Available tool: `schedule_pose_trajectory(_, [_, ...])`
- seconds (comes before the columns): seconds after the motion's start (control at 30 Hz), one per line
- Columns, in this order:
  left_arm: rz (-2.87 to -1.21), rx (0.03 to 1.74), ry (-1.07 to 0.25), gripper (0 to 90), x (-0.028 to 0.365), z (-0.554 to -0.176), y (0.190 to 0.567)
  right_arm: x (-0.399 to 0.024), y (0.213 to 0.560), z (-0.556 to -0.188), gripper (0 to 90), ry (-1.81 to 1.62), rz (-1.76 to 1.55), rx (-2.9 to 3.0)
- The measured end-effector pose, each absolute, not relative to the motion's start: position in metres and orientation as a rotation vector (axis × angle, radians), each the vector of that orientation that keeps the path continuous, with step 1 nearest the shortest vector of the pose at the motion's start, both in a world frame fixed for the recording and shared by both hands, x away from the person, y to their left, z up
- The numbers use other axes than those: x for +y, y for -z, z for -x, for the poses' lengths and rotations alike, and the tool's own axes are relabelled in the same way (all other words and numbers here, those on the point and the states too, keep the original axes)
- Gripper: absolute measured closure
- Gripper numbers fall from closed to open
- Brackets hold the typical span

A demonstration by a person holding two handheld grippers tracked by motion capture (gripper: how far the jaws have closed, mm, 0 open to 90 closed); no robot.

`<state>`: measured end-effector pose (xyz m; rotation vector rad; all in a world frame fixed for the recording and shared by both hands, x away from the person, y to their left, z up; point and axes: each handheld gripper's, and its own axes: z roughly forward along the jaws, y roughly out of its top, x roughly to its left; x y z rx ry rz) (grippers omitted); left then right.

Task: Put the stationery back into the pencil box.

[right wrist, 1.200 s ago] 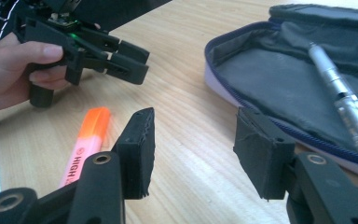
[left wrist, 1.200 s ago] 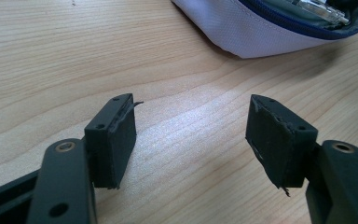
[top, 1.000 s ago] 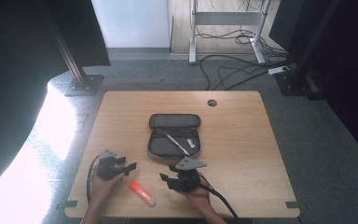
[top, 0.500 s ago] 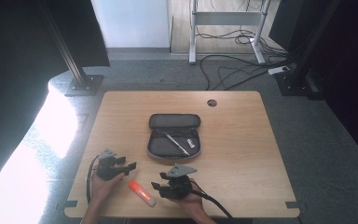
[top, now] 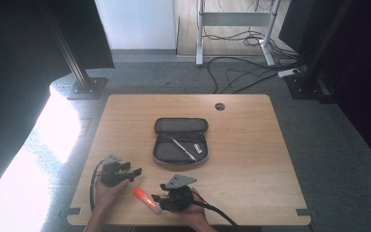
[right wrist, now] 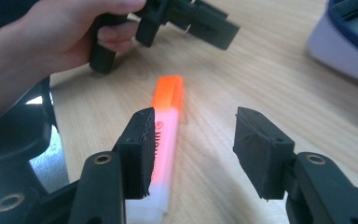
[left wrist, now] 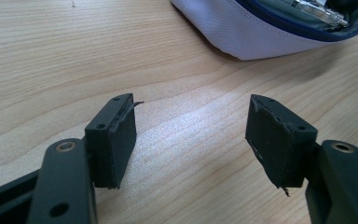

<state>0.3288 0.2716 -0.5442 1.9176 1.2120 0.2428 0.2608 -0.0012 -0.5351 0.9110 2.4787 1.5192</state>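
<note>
From the high view, a wooden worktop (top: 251, 159) stands on a grey floor; an open pencil case (top: 180, 141) lies near its middle with a pen (top: 182, 148) inside; at the near edge a person's two hands each hold a gripper, the left gripper (top: 134, 172) at the left and the right gripper (top: 157, 201) near the middle; an orange highlighter (top: 146, 199) lies on the wood between them, just beside the right gripper.

The right gripper view gives what the overhead cannot: the right gripper (right wrist: 193, 144) has its fingers (right wrist: 142, 149) apart, holding nothing; the highlighter (right wrist: 162, 154) lies flat on the worktop, lengthwise, close against the inner face of the left-hand finger, its orange cap pointing away and its white end nearest the camera; whether it touches that finger cannot be told; beyond it the other hand (right wrist: 58, 39) grips the left gripper's handle.

The left gripper view shows the left gripper (left wrist: 191, 135) with fingers wide apart over bare wood, holding nothing; the pencil case's pale side (left wrist: 261, 32) sits ahead.
</note>
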Motion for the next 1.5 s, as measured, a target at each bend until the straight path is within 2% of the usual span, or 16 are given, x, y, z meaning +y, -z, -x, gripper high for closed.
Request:
schedule_pose_trajectory(0.9, [-1.913, 1.213, -0.245, 33.9, 0.273, -0.329, 0.544, 0.034, 0.551, -0.251, 48.0, -1.371, -0.801, 2.590])
schedule_pose_trajectory(1.2, [-1.904, 1.213, -0.243, 33.9, 0.274, -0.329, 0.543, 0.040, 0.552, -0.247, 53.3, -1.296, -0.759, 2.596])
schedule_pose_trajectory(1.37, [-1.905, 1.214, -0.244, 33.8, 0.274, -0.329, 0.544, 0.041, 0.552, -0.244, 62.8, -1.259, -0.740, 2.571])
schedule_pose_trajectory(1.5, [-1.905, 1.214, -0.242, 33.8, 0.274, -0.329, 0.544, 0.042, 0.552, -0.243, 64.6, -1.239, -0.720, 2.562])
